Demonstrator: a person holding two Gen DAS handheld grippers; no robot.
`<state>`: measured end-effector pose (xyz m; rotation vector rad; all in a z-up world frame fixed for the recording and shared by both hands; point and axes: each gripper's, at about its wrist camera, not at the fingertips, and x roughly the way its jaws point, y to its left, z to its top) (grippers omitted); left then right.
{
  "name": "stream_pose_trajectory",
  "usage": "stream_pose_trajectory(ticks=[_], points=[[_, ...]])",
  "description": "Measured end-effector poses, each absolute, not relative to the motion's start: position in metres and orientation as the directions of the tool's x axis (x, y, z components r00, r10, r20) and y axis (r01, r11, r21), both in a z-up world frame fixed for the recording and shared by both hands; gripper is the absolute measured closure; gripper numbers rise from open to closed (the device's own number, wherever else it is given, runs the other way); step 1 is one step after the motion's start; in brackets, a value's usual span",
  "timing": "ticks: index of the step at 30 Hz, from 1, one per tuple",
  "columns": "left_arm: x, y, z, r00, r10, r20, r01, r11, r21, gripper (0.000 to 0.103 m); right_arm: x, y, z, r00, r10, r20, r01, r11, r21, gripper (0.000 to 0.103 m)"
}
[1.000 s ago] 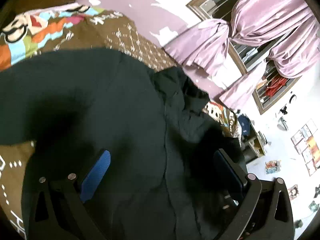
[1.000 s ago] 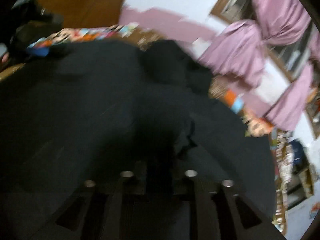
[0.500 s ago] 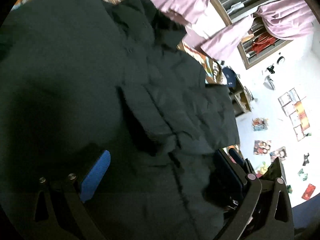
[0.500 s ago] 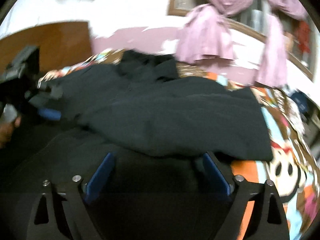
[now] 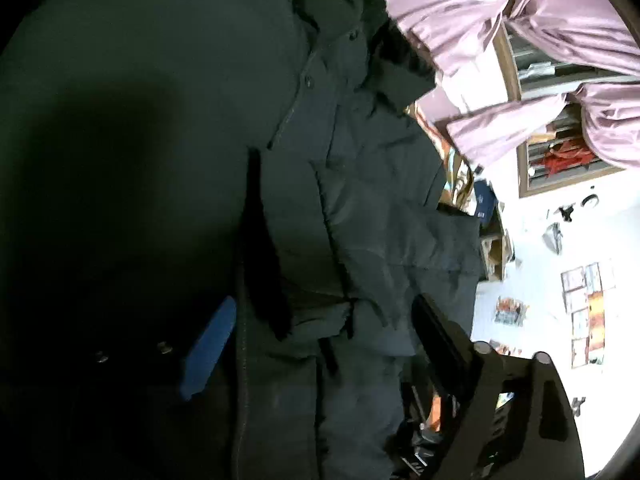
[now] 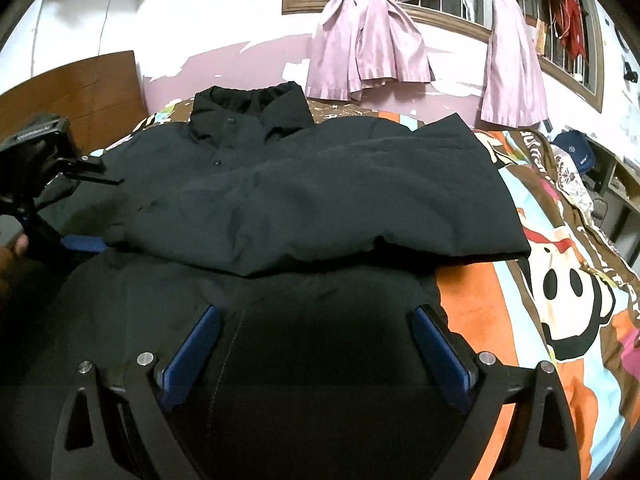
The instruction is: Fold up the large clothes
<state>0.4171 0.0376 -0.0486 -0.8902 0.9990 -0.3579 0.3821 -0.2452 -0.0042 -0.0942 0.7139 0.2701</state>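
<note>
A dark padded jacket (image 6: 248,184) lies front-up on the bed, collar (image 6: 248,108) toward the far wall. One sleeve (image 6: 360,208) is folded across its chest. My right gripper (image 6: 316,312) hovers over the jacket's lower part; its jaws are opening and grip nothing. My left gripper (image 5: 324,304) is low over the jacket front (image 5: 360,200). Its jaws are closing with a ridge of fabric between them, and the pads do not press it. From the right wrist view, the left gripper (image 6: 90,208) is at the jacket's left edge.
A colourful cartoon bedspread (image 6: 560,280) shows to the right of the jacket. Pink knotted curtains (image 6: 368,48) hang at a barred window behind the bed. A wooden headboard (image 6: 80,88) stands at the back left. A cluttered shelf with a blue cap (image 6: 576,152) stands right.
My right gripper went from nearly shut in dark fabric to wide open, and the sleeve now lies across the chest. My left gripper rolled, came closer to the jacket front, and its jaws narrowed.
</note>
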Motion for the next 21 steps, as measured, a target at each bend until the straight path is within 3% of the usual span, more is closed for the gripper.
stream_pose_trajectory(ticks=[9, 13, 17, 20, 21], points=[[0.38, 0.022, -0.023, 0.592, -0.671, -0.446, 0.012, 0.561, -0.828, 0.019, 0.383, -0.248, -0.008, 0.718, 0.214, -0.663, -0.275, 0.961, 0.012, 0.004], [0.387, 0.012, -0.041, 0.559, -0.729, -0.396, -0.099, 0.415, -0.904, 0.019, 0.383, -0.248, -0.01, 0.716, 0.213, -0.664, -0.272, 0.962, 0.016, 0.004], [0.404, 0.015, -0.066, 0.571, -0.716, -0.401, -0.25, 0.313, -0.916, 0.019, 0.383, -0.247, -0.012, 0.713, 0.212, -0.668, -0.271, 0.962, 0.015, 0.003], [0.414, 0.023, -0.07, 0.604, -0.694, -0.391, -0.277, 0.278, -0.92, 0.02, 0.383, -0.248, -0.013, 0.711, 0.211, -0.671, -0.27, 0.963, 0.017, 0.002], [0.418, 0.024, -0.07, 0.613, -0.685, -0.394, -0.279, 0.279, -0.919, 0.03, 0.383, -0.247, -0.014, 0.71, 0.209, -0.672, -0.268, 0.963, 0.016, 0.002]])
